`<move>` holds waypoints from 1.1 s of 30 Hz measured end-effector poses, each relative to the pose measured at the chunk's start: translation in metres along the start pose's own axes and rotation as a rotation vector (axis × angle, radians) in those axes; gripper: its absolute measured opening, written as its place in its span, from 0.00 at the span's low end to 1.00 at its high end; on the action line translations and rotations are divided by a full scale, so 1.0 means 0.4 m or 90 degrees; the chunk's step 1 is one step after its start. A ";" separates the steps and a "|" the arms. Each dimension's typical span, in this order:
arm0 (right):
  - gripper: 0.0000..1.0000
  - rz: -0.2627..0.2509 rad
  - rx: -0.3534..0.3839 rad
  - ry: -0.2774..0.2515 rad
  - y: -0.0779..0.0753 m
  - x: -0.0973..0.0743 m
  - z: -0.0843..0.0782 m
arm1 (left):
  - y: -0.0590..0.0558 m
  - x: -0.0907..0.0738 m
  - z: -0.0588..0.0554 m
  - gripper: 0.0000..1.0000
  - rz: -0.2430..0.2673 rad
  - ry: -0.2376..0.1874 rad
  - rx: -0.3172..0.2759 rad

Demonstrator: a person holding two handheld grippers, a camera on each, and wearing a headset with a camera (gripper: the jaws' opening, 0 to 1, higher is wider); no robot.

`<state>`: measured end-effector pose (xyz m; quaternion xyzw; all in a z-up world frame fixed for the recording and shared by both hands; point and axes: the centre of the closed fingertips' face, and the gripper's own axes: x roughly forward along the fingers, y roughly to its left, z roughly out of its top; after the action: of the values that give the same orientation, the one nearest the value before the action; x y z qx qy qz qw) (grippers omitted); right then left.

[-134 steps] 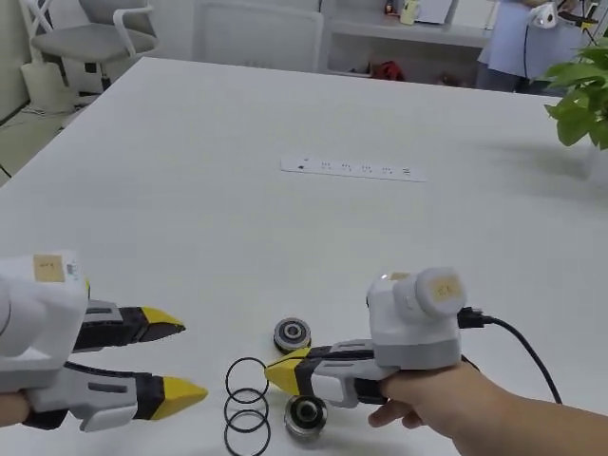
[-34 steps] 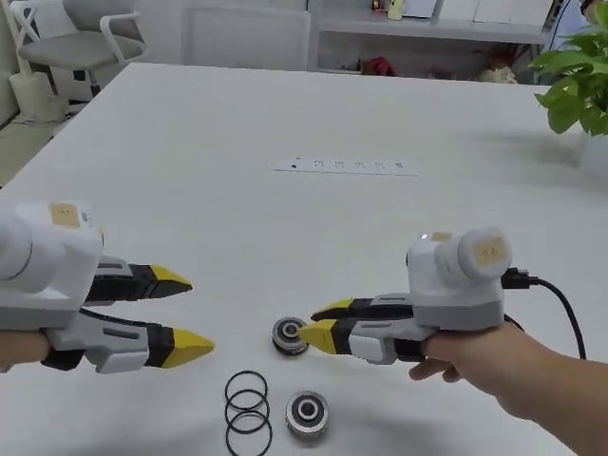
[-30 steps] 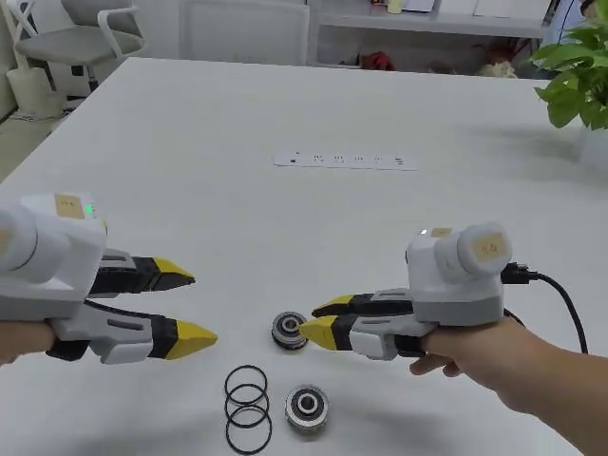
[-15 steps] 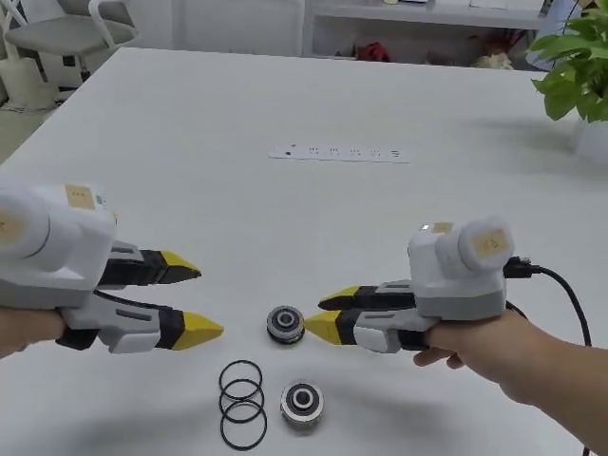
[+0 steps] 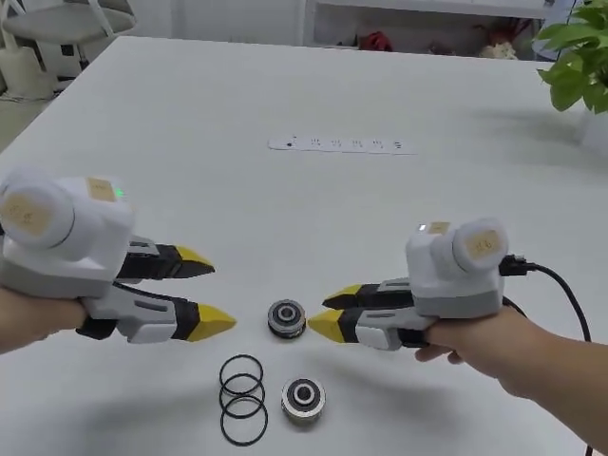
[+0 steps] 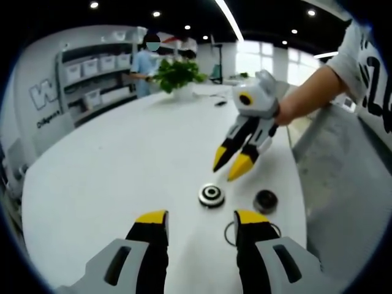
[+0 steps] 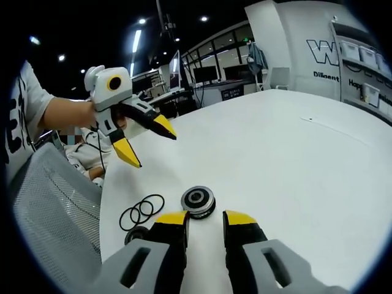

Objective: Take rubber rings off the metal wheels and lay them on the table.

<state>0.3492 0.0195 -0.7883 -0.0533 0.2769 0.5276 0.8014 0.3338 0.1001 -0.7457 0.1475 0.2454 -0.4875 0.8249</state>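
Observation:
Two small metal wheels lie near the table's front edge. The farther wheel (image 5: 286,318) (image 6: 211,195) (image 7: 197,199) sits between both grippers. The nearer wheel (image 5: 303,399) (image 6: 265,200) (image 7: 136,234) lies beside three loose black rubber rings (image 5: 242,399) (image 7: 142,210) that overlap in a short row. My left gripper (image 5: 214,293) (image 6: 201,219) is open wide, its tips a short way left of the farther wheel. My right gripper (image 5: 330,312) (image 7: 205,218) is open narrowly, its tips just right of that wheel, with nothing between the jaws.
A white power strip (image 5: 342,144) lies flat at mid-table. A green plant (image 5: 575,66) stands at the far right. The right gripper's black cable (image 5: 560,294) trails off to the right. An office chair (image 5: 57,19) stands beyond the table's far left corner.
My right gripper has left the nearer wheel and now points at the farther one. My left gripper has drawn closer to that wheel. The head camera has tilted down.

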 end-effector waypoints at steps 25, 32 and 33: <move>0.17 0.014 -0.016 0.022 0.007 0.039 -0.028 | -0.013 0.072 0.002 0.42 -0.026 0.005 -0.003; 0.16 0.015 -0.020 0.025 0.006 0.045 -0.033 | -0.022 0.096 0.000 0.41 -0.034 0.006 -0.011; 0.15 0.015 -0.020 0.026 0.007 0.046 -0.034 | -0.022 0.099 -0.001 0.40 -0.034 0.006 -0.012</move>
<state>0.3469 0.0305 -0.8083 -0.0733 0.2851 0.5404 0.7882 0.3420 0.0672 -0.7678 0.1355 0.2580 -0.5062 0.8117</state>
